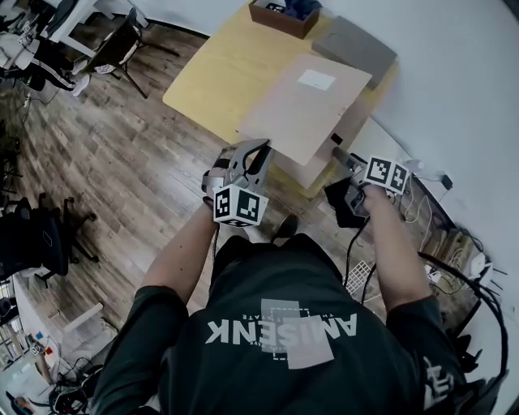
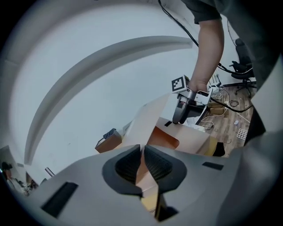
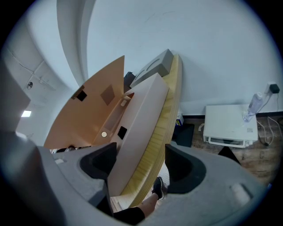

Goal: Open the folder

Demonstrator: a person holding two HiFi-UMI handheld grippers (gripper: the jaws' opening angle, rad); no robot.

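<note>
**Folder**: pale tan box type, on the near corner of the wooden tabletop. The cover is lifted off the base and stands tilted. A white label is on its outer face; the right gripper view shows its orange-brown inner face.

**Left gripper**: the jaws are nearly together, pinching the free edge of the raised cover, which runs up from between the ribbed pads. The marker cube faces the head camera.

**Right gripper**: the jaws are spread, straddling the folder's base and the tabletop's edge at the corner. The left pad lies against the base wall. I cannot tell whether the right pad meets the wood.

**Cardboard box**: brown and open-topped, at the far edge of the tabletop, well apart from the folder.

**Grey case**: flat, at the far right of the tabletop, just beyond the folder.

**Floor**: wood planks.

**White unit**: a low box on the floor by the wall, with a bottle beside it.

**Office chair**: black, at the left of the head view.

**Shoe**: the person's, dark, below the tabletop edge.
</note>
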